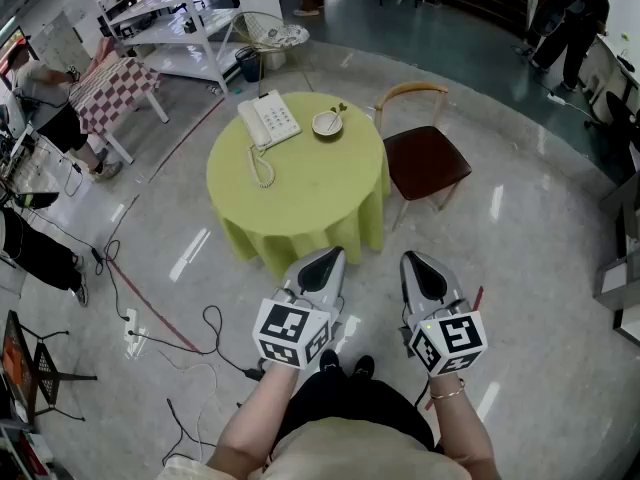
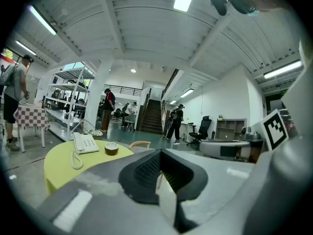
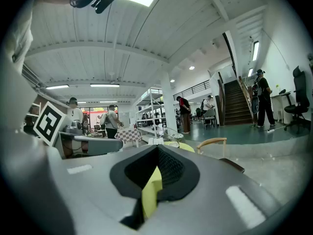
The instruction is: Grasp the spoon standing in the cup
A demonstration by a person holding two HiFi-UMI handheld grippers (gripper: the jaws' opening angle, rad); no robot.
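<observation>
A round table (image 1: 300,198) draped in yellow-green cloth is seen ahead; a telephone (image 1: 268,120) is laid on its far side, near a cup (image 1: 327,123); the spoon (image 1: 338,111) is stood leaning in that cup; the left gripper (image 1: 330,254) and right gripper (image 1: 412,258) are held near the table's front edge, well apart from the cup, jaws pressed together on nothing.

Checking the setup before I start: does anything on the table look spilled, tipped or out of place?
Nothing stands out. The cup sits upright on the table with the spoon in it, no spill shows, and the phone lies flat beside it, its cord curled on the table.
</observation>
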